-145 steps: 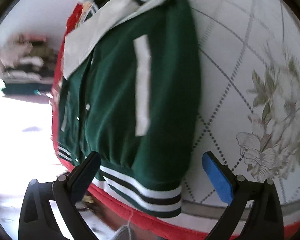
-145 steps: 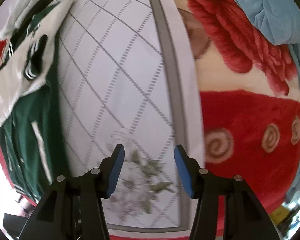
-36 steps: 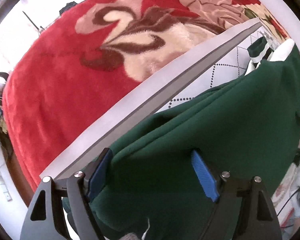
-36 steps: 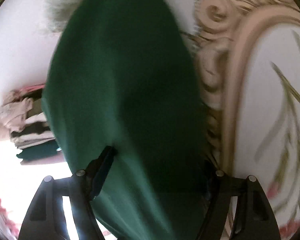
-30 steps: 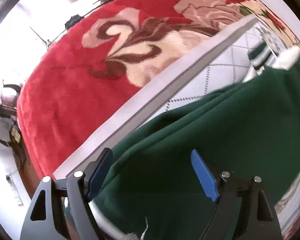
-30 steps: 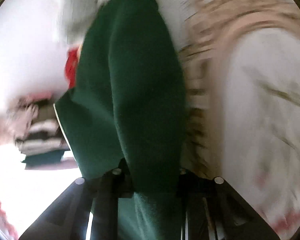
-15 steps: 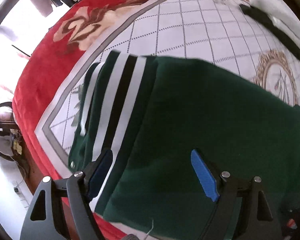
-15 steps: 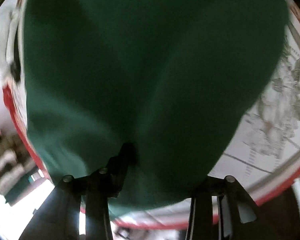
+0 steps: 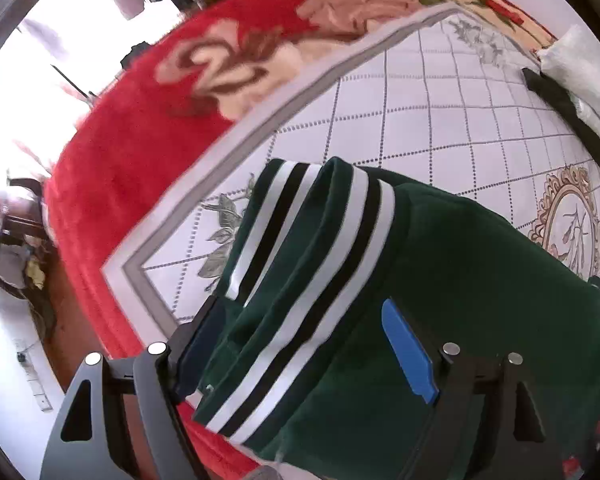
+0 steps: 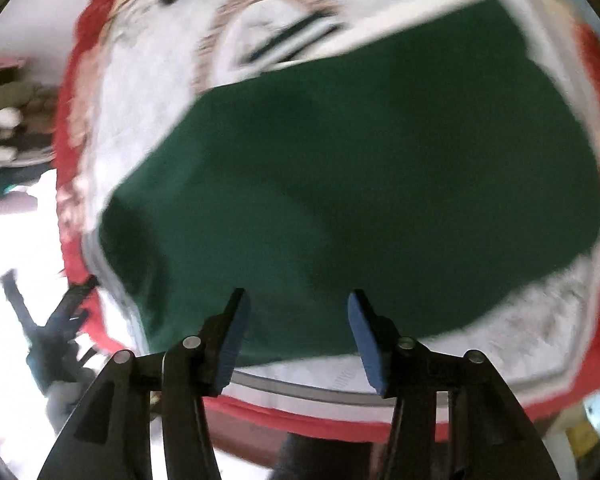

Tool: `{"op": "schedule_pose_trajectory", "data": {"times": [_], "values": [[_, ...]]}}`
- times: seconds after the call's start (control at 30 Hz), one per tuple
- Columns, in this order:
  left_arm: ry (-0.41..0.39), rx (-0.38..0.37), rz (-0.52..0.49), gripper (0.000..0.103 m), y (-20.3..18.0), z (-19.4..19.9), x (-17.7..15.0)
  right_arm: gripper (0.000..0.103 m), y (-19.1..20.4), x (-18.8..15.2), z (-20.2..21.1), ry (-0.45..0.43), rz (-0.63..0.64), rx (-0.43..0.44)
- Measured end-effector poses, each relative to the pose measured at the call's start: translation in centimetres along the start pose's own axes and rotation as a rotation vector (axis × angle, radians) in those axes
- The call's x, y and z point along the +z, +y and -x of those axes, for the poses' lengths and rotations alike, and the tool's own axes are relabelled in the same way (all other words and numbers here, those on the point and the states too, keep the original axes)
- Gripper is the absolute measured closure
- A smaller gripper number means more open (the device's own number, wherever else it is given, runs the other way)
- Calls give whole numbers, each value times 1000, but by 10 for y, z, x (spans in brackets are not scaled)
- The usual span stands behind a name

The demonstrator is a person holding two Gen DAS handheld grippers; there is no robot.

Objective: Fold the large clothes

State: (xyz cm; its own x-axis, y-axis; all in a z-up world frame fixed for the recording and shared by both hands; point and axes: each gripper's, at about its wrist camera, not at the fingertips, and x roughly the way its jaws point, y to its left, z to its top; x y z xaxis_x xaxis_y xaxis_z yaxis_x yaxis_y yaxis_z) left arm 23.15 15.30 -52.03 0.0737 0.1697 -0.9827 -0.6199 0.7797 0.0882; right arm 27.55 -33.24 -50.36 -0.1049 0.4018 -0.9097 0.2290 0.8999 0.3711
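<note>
With the right gripper (image 10: 296,300) just opening its jaws, nothing between them, above the near edge of the green jacket (image 10: 360,160), lift straight up and do not drag the folded cloth. Keep the left gripper (image 9: 300,312) wide open and empty over the striped hem (image 9: 340,240), and close it only on both layers together. Leave the jacket flat on the white quilted bedspread (image 9: 440,100), with edges lined up before the next fold.

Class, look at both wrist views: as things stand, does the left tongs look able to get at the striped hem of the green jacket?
Probably yes. The left tongs stand open with the striped hem lying directly between the pads, nothing covering it.
</note>
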Motion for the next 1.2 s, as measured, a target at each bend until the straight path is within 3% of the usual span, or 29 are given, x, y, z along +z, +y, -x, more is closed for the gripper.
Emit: {"op": "schedule_pose_trajectory", "data": {"times": [0.13,0.17,0.2,0.23,0.27,0.43,0.5,0.6,0.77,0.87,0.93,1.03,1.07,1.1,1.2], "values": [[85,-102,14,27,-3,-36,21,50,30,39,-35,4,38,50],[84,-131,7,46,-6,-42,25,50,36,41,-48,-6,52,38],[75,-139,0,83,-9,-47,30,49,41,49,-55,-15,57,19],[59,-169,0,94,-11,-46,31,50,42,58,-61,-21,55,7],[42,-197,-1,99,-12,-42,33,50,46,62,-70,-22,47,8],[-133,-248,31,100,-2,18,42,49,36,74,-77,-9,11,18],[-164,-262,65,100,8,30,49,50,33,73,-76,-22,32,9],[-146,-241,93,100,11,11,67,49,21,75,-71,-46,35,-5],[15,-174,26,95,-2,-64,76,49,11,80,-66,-71,-24,26],[24,-146,19,87,-4,-63,76,50,11,84,-55,-132,-13,46],[-3,-106,0,82,-8,-48,74,50,8,89,-54,-182,-8,13],[-48,-89,-30,51,-14,-26,69,52,-8,101,-63,-240,-54,-36],[-64,-87,-37,32,-17,-18,66,52,-15,106,-72,-228,-82,-29],[-76,-87,-42,21,-19,-12,64,52,-18,111,-80,-217,-93,-29],[-103,-82,-57,20,-32,6,58,52,-8,117,-83,-209,-68,-91]]}}
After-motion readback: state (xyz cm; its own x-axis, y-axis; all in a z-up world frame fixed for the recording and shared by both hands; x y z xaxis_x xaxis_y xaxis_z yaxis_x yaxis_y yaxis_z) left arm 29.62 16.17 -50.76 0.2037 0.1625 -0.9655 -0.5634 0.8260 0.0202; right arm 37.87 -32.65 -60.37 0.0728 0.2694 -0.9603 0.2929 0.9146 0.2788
